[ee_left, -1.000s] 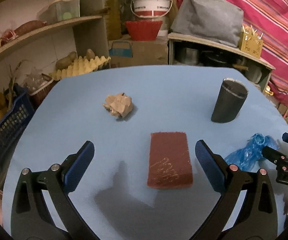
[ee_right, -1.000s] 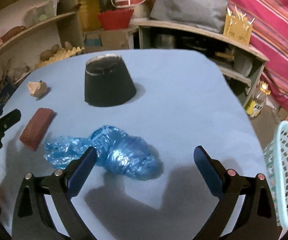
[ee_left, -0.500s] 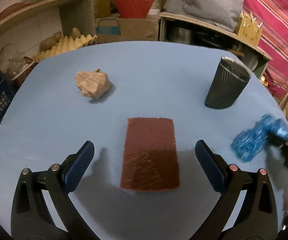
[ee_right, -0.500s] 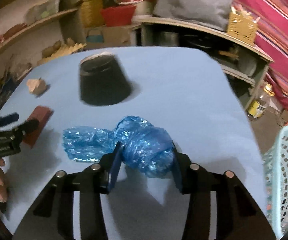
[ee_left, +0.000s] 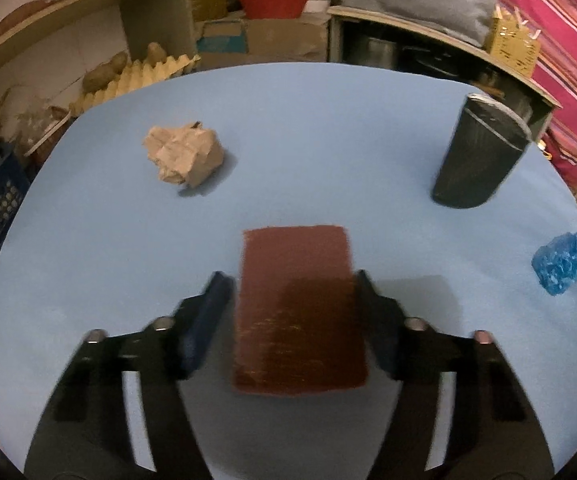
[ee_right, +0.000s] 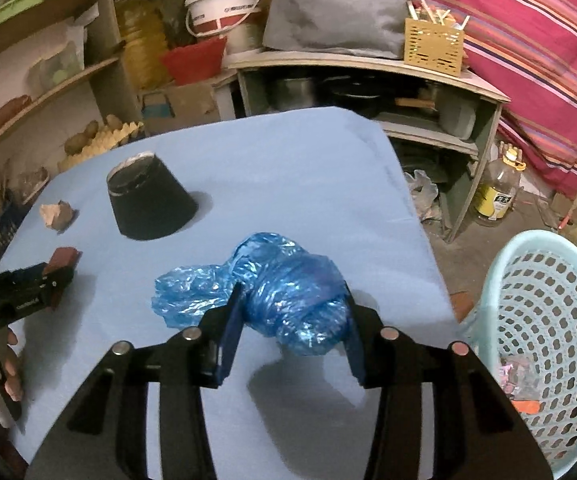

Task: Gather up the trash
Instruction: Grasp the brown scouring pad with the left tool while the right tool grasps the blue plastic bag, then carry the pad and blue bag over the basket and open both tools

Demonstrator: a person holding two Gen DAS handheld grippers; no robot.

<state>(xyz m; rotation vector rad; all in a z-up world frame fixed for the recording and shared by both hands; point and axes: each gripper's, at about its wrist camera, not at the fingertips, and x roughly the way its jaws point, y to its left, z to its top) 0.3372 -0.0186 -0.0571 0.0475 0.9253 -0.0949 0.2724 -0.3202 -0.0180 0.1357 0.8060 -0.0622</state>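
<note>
A reddish-brown sponge (ee_left: pixel 296 312) lies flat on the blue table (ee_left: pixel 328 120). My left gripper (ee_left: pixel 292 292) is over its near half, jaws closing, and the pads meet its two long sides. A crumpled brown paper ball (ee_left: pixel 184 156) sits further back on the left. My right gripper (ee_right: pixel 292 312) is shut on a crumpled blue plastic bag (ee_right: pixel 288 288), held just above the table with its shadow underneath. A loose tail of the bag hangs to the left. The left wrist view shows the bag (ee_left: pixel 564 260) at the far right edge.
A black tapered cup (ee_right: pixel 148 200) stands on the table behind the bag. A pale blue perforated basket (ee_right: pixel 548 320) with some scraps inside stands on the floor off the table's right edge. Shelves, a crate and buckets crowd the back and left. A person's hand (ee_right: pixel 8 376) holds the left gripper.
The left gripper came down over the sponge and its jaws closed in on it. The right gripper shut on the blue bag, then carried it up and rightward toward the basket.
</note>
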